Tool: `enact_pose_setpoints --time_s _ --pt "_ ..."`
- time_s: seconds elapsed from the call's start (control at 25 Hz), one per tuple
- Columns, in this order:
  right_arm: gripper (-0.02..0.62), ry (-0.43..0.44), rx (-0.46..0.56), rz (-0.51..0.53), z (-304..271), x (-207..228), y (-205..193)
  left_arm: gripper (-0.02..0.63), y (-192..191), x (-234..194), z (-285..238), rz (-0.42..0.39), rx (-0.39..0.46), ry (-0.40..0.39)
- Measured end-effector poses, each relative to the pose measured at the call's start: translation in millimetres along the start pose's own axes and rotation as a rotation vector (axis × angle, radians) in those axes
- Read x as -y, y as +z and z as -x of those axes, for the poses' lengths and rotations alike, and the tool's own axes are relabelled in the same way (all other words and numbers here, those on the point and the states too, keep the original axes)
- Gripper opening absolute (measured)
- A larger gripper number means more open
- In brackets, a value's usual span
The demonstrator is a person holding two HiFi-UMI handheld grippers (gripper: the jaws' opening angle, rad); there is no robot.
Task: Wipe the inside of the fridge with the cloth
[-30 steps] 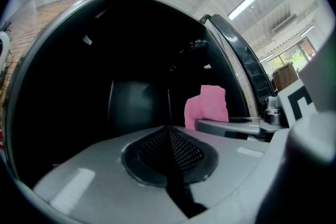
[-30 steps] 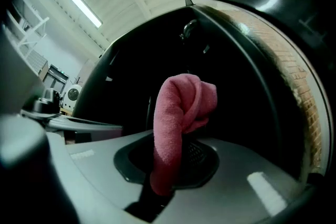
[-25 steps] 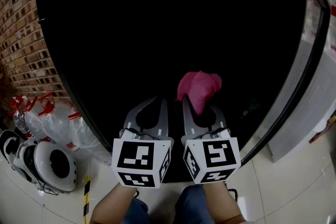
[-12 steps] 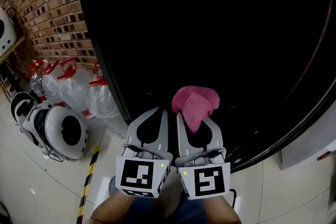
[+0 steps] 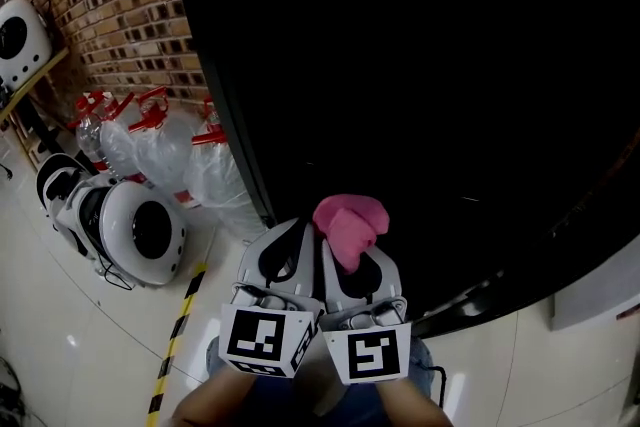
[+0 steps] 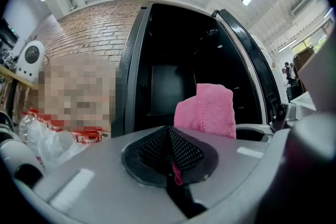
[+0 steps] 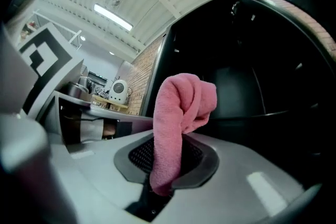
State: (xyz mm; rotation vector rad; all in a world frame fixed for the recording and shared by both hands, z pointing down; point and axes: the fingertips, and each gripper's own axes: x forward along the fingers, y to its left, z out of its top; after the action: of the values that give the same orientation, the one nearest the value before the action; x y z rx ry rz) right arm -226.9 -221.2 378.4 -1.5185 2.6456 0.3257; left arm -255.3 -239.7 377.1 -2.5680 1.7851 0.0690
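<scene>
Your right gripper (image 7: 164, 178) clamps the pink cloth (image 7: 181, 107), left gripper (image 6: 170, 165) closed on nothing; next reach far into the fridge (image 5: 450, 65)

My cloth (image 5: 348, 223) is pink against the black fridge (image 5: 450, 65). My left gripper (image 5: 300, 237) and right gripper (image 5: 345, 257) are pale grey, their cubes patterned black-on-white. Red-brown brick wall (image 5: 110, 5) at ten o'clock; yellow-black striped tape (image 5: 175, 337) at seven.

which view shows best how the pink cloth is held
The right gripper view: the pink cloth is pinched between the jaws of the right gripper. The head view shows only its bunched top; the left gripper view shows only one side.
</scene>
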Motion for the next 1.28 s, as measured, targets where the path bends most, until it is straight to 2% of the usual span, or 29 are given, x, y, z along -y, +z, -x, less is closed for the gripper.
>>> enact_pose_setpoints --time_s 0.28,0.56,0.84,1.04,1.28 --pt "0.057 0.044 -0.078 -0.04 -15.7 -11.8 -46.1 0.015 -14.6 -22.0 2.1 -0.015 -0.025 0.043" --pt "0.057 0.018 -0.125 -0.002 -67.6 15.4 -82.1 0.015 -19.1 -31.4 5.9 -0.023 -0.027 0.033" --pt "0.057 -0.04 -0.192 -0.007 -112.8 55.8 -100.8 0.015 -18.0 -21.3 -0.1 -0.007 -0.019 -0.029" --pt "0.057 -0.094 -0.214 0.035 -149.7 89.7 -113.9 0.015 -16.7 -11.1 -7.9 0.006 -0.023 -0.084" --pt "0.057 -0.172 -0.225 0.033 -174.8 117.9 -126.5 0.015 -12.9 0.0 -17.9 -0.01 -0.012 -0.147"
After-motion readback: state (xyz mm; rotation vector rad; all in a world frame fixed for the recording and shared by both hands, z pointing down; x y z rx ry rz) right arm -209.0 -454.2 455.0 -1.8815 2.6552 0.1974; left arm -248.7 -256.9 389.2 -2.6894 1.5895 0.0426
